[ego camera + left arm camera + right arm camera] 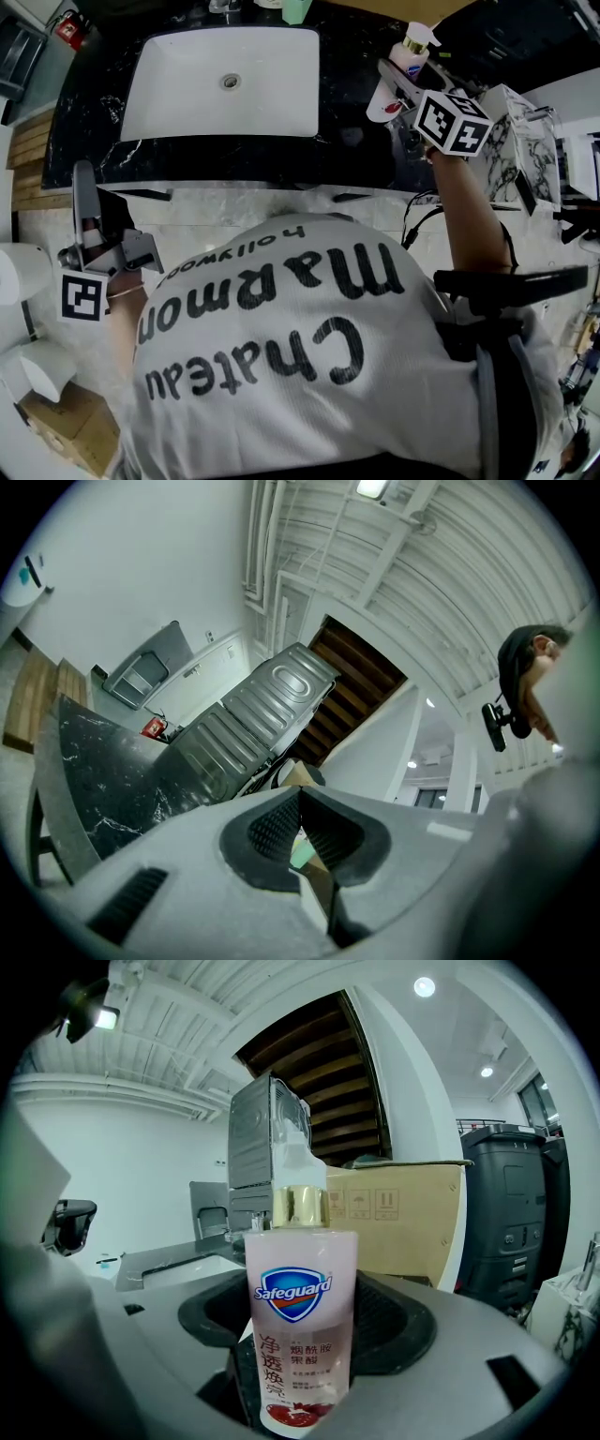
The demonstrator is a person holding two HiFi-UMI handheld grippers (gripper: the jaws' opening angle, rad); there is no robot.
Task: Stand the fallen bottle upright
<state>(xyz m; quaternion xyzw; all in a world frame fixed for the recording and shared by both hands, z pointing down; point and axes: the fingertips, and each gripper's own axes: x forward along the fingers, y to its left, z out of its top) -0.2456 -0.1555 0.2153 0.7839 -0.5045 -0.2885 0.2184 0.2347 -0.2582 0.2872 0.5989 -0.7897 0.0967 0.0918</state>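
The right gripper (397,86) clamps the bottle (409,56) at one o'clock, tilted over the dark counter (356,122) beside the sink (187,94). It seems picked up but not yet set upright. The left gripper (84,178), jaws pressed together and empty, hangs at nine o'clock.

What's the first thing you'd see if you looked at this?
The pink soap bottle, clamped in the right hand-held gripper at the right end of the dark counter. Then the big white sink in that counter, and the left hand-held gripper, shut and empty, low at the person's side.
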